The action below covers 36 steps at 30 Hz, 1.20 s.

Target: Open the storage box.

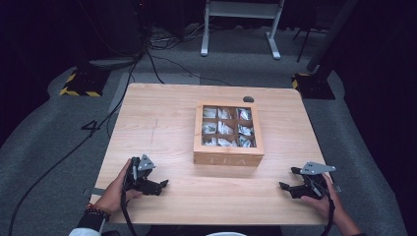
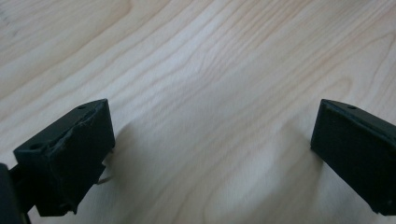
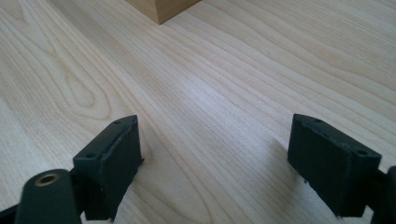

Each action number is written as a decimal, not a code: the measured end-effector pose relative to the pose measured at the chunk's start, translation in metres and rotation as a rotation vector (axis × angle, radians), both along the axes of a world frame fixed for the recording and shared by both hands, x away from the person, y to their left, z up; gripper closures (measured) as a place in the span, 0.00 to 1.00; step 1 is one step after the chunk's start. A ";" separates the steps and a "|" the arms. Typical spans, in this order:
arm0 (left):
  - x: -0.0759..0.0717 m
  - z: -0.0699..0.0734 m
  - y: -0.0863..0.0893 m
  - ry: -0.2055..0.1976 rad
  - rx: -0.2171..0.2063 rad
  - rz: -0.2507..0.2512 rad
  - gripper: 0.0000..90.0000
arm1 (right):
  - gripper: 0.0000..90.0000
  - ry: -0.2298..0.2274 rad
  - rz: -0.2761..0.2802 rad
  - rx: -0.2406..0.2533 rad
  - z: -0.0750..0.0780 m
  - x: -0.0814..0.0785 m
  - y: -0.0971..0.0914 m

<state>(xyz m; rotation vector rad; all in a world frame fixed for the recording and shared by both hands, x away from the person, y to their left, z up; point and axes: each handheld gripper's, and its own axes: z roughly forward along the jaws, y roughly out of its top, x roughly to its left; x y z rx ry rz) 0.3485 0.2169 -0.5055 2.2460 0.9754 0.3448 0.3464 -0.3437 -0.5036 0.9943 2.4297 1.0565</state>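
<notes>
A person's two hands rest at the near edge of a wooden table (image 1: 162,123), each holding a black gripper low over the bare top. The left gripper (image 1: 162,186) points toward the middle of the table, its jaws spread wide with nothing between them; in the left gripper view the two black fingers (image 2: 70,158) stand far apart over pale wood grain, just above the surface, with their shadows falling beneath them. The right gripper (image 1: 286,187) points inward from the other side, released as well; in the right gripper view its fingers (image 3: 109,163) frame an empty stretch of tabletop.

A wooden tea box (image 1: 228,133) sits beyond and between both sets of fingertips, well apart from each, about midway across the table. Through its windowed top, nine square compartments of pale sachets show, and the front wall facing the person carries lettering. In the right gripper view one corner of the box (image 3: 161,9) shows far ahead of the fingers, slightly toward the left-hand finger. A small dark object (image 1: 248,99) lies on the table past the box, near the far edge, farthest of all from both grippers. Neither gripper touches the box.
</notes>
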 end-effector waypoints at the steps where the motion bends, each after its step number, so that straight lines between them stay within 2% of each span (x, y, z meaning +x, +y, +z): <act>1: 0.000 0.000 0.000 0.000 0.000 0.000 0.00 | 0.19 0.000 0.000 0.000 0.000 0.000 0.000; 5: 0.010 0.000 -0.005 -0.004 0.001 -0.076 0.00 | 0.19 0.005 -0.010 -0.002 0.000 0.001 0.001; 8: 0.011 0.000 -0.006 -0.001 0.002 -0.083 0.00 | 0.19 0.010 -0.012 -0.012 0.001 0.004 0.003; 11: 0.011 0.000 -0.005 -0.004 -0.001 -0.093 0.00 | 0.19 0.032 -0.003 -0.049 0.005 0.007 0.004; 12: 0.011 0.000 -0.005 -0.002 -0.001 -0.093 0.00 | 0.21 0.015 -0.006 -0.070 0.007 0.007 0.004; 13: 0.011 0.000 -0.005 -0.001 -0.001 -0.092 0.00 | 0.24 -0.002 -0.013 -0.070 0.008 0.007 0.005; 15: 0.011 0.000 -0.005 -0.002 -0.001 -0.093 0.00 | 0.23 0.003 0.010 -0.028 0.011 0.009 0.005; 17: 0.011 0.000 -0.005 -0.003 -0.002 -0.094 0.00 | 0.26 -0.024 0.009 -0.012 0.019 0.011 0.008; 18: 0.011 0.000 -0.005 -0.003 -0.002 -0.094 0.00 | 0.27 -0.037 0.015 0.020 0.025 0.013 0.010; 25: 0.011 0.000 -0.004 -0.004 0.001 -0.095 0.01 | 0.35 -0.051 0.069 0.014 0.040 0.021 0.025; 31: 0.010 0.000 -0.003 -0.003 -0.001 -0.094 0.01 | 0.35 -0.076 0.088 0.031 0.051 0.030 0.037; 36: 0.010 0.000 -0.004 -0.003 -0.001 -0.094 0.01 | 0.35 -0.071 0.112 0.067 0.057 0.041 0.050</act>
